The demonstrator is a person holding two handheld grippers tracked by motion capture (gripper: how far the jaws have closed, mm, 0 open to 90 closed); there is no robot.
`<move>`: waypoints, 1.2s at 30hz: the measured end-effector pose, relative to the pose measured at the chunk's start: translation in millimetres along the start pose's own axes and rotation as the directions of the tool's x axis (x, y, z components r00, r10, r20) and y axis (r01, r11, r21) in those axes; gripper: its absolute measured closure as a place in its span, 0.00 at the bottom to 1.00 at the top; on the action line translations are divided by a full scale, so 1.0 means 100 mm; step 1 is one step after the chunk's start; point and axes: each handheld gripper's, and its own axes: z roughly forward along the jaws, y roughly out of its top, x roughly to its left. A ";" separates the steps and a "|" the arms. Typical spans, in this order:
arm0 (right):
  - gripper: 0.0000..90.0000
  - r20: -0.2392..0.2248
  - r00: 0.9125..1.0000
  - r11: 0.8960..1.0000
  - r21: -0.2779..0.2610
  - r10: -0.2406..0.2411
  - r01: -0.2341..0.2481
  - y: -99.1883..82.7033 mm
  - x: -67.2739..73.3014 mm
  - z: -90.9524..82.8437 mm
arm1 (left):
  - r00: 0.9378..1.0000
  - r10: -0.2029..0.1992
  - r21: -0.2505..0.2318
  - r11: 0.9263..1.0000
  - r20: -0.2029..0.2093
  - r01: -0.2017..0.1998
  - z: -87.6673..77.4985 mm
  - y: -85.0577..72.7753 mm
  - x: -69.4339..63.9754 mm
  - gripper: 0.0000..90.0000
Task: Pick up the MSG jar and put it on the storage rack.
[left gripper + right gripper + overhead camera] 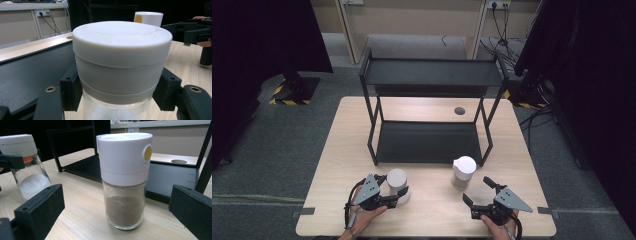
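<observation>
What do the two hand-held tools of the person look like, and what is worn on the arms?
Both are black. The left claw and the right claw each carry a grey three-cornered plate on top. Their fingers are flat, black, rectangular blocks with small round holes. A black cable trails from each tool beside the hand. No sleeves reach the wrists.

We see a pale wooden desk [337, 165] with a black two-tier metal rack [430, 74] standing on its far half, and a round cable hole [459, 111] behind the lower shelf. Grey carpet [272, 145] surrounds the desk. Cables [502, 30] hang from a wall socket [498, 4]; yellow-black hazard tape [282, 97] marks a stand's base.
</observation>
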 end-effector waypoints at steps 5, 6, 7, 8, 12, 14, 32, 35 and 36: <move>0.01 0.001 1.000 1.000 0.000 0.002 -0.002 0.00 0.00 0.00 | 1.000 -0.011 -0.002 1.000 0.006 0.011 -0.01 0.03 -0.01 0.39; 0.01 0.001 1.000 1.000 -0.001 0.001 -0.001 0.00 0.00 0.00 | 1.000 -0.011 -0.004 1.000 0.006 0.011 -0.01 0.04 -0.01 0.39; 0.01 0.001 1.000 1.000 -0.001 0.001 -0.001 0.00 0.00 0.00 | 1.000 -0.011 -0.004 1.000 0.006 0.011 -0.01 0.04 -0.01 0.39; 0.01 0.001 1.000 1.000 -0.002 0.002 -0.002 0.00 0.00 0.00 | 1.000 -0.011 -0.003 1.000 0.004 0.011 -0.01 0.06 -0.02 0.39; 0.01 0.001 1.000 1.000 -0.001 0.003 -0.003 0.00 0.00 0.00 | 1.000 -0.026 0.004 1.000 0.009 0.026 -0.01 0.09 0.00 0.39; 0.01 0.001 1.000 1.000 -0.002 0.004 -0.004 0.00 0.00 0.00 | 1.000 -0.029 0.004 1.000 0.010 0.029 -0.01 0.10 0.00 0.39; 0.01 0.001 1.000 1.000 -0.004 0.005 -0.005 -0.01 0.00 0.00 | 1.000 -0.019 0.012 1.000 0.021 0.018 -0.02 0.47 0.08 0.39; 0.01 0.002 1.000 1.000 -0.004 0.005 -0.005 -0.01 0.00 0.00 | 1.000 -0.016 0.007 1.000 0.023 0.016 -0.01 0.53 0.10 0.39; 0.01 0.002 1.000 1.000 -0.005 0.006 -0.006 -0.01 0.00 0.00 | 1.000 -0.016 0.006 1.000 0.023 0.016 -0.01 0.56 0.10 0.39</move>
